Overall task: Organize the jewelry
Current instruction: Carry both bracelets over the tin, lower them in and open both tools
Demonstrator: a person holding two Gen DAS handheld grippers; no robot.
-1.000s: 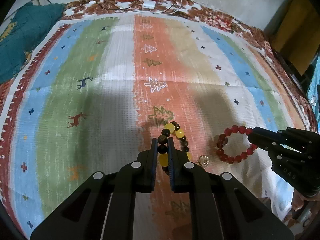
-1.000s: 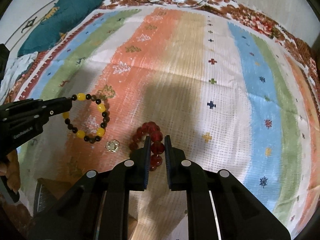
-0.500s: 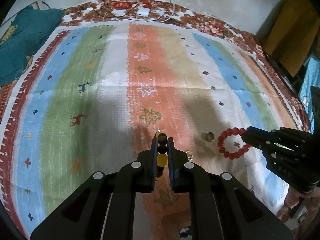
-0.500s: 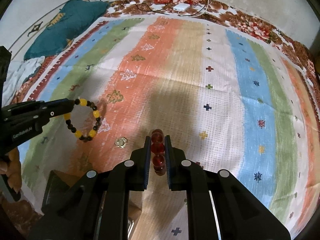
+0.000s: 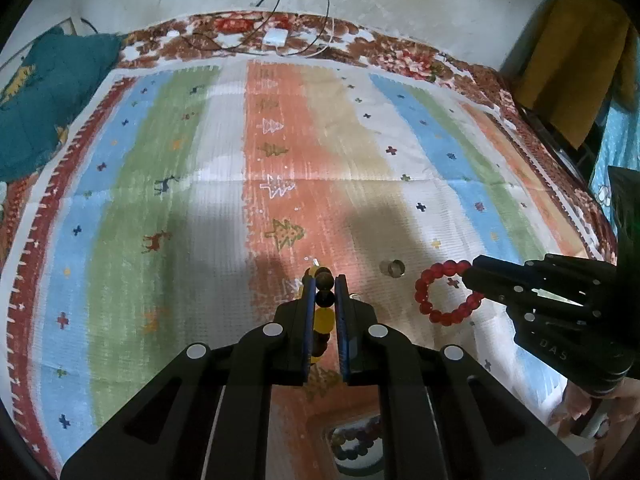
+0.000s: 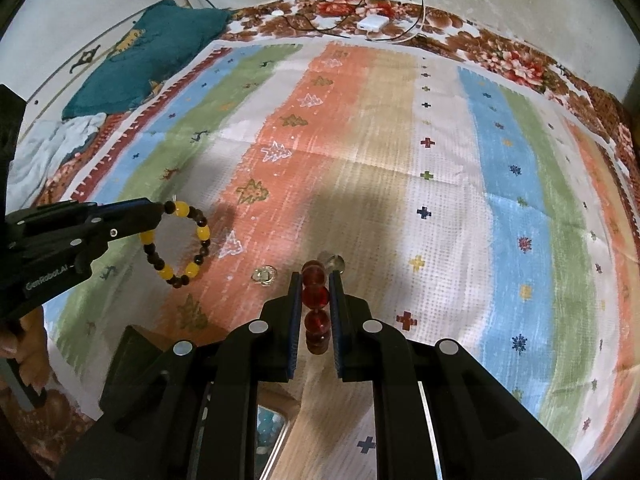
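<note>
My left gripper (image 5: 325, 280) is shut on a yellow-and-dark bead bracelet (image 5: 323, 312), which hangs above the striped cloth; the right wrist view shows it as a hanging loop (image 6: 176, 244) at the left gripper's tip (image 6: 160, 210). My right gripper (image 6: 315, 276) is shut on a red bead bracelet (image 6: 315, 296), which shows as a hanging loop in the left wrist view (image 5: 444, 292) at the right gripper's tip (image 5: 476, 270). A silver ring (image 5: 394, 268) and a small gold ring (image 6: 264, 275) lie on the cloth below.
A striped cloth (image 5: 200, 200) covers the bed. An open wooden box with beads inside sits at the near edge (image 5: 356, 444), also in the right wrist view (image 6: 272, 428). A teal cushion (image 6: 140, 60) lies far left; a white charger with cables (image 5: 276, 37) lies at the far edge.
Both grippers have lifted their bracelets off the cloth and pulled back towards me. The two rings stay on the cloth, and the box has come into view below.
</note>
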